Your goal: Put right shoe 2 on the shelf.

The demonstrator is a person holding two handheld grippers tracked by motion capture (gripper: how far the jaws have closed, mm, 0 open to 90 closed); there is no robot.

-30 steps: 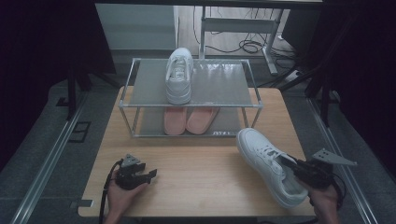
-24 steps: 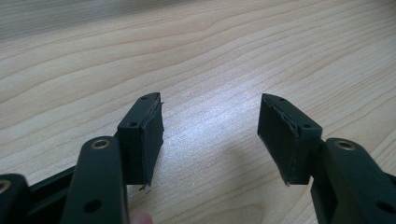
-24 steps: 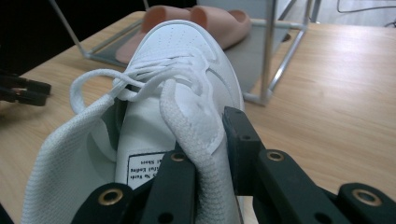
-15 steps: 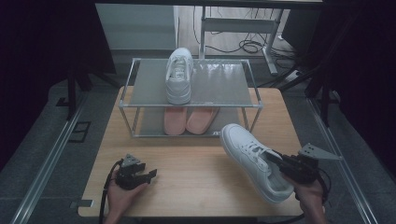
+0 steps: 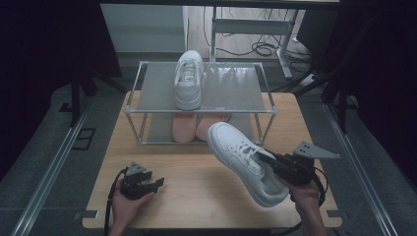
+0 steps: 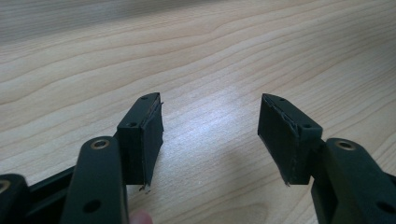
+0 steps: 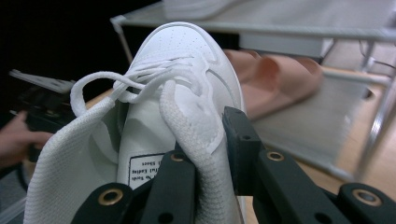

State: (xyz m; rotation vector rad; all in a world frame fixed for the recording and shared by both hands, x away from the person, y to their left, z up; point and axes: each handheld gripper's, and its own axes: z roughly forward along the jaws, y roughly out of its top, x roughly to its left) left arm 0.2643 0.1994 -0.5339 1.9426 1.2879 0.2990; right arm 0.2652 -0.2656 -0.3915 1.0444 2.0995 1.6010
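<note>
Metal shelf rack [image 5: 265, 93], white sneaker [image 5: 188, 78] on top, pink slippers [image 5: 199, 128] beneath

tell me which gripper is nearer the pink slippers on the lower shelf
Right. The right gripper holds the white sneaker just in front of the pink slippers, right of them. The left gripper rests farther back on the table, near its front-left edge.
</note>
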